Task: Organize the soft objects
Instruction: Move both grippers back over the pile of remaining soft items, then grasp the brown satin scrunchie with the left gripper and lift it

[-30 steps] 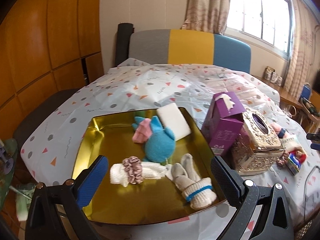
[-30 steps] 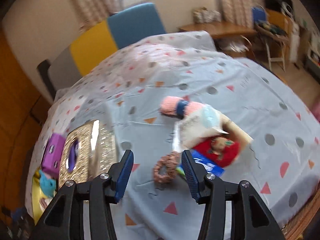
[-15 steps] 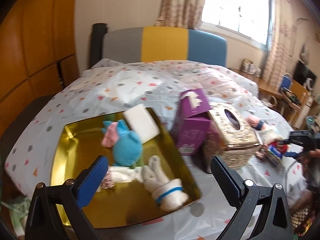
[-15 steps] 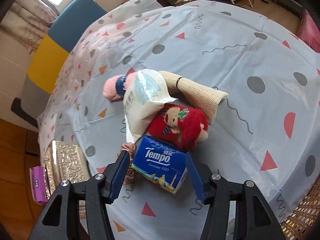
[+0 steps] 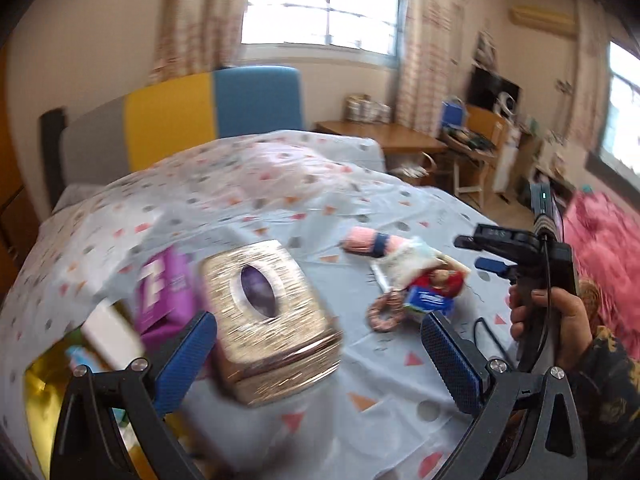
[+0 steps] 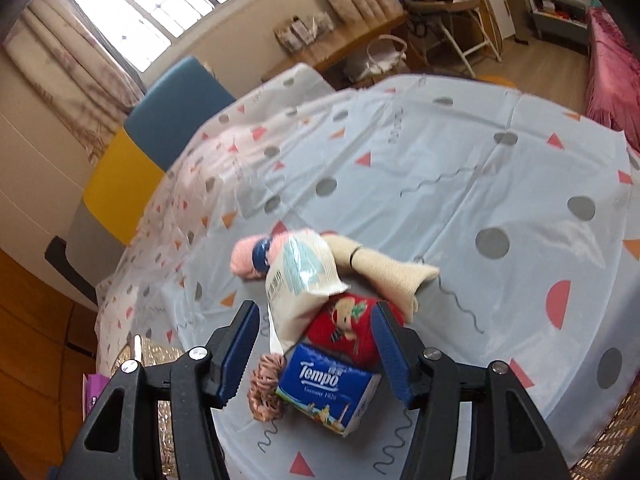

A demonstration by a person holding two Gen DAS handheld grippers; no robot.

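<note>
Red toy (image 6: 352,332) lies in the pile on the tablecloth (image 6: 500,184), directly ahead between the right gripper (image 6: 316,354) pads, parted and empty. Left gripper (image 5: 320,360), wide and empty, stands farther off.

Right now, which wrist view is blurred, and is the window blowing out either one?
Left wrist view: motion blur smears the gold tissue box and purple box; window is blown out white. Right wrist view: sharp, the Tempo tissue pack print is readable; window overexposed, fisheye bending at the edges.
</note>
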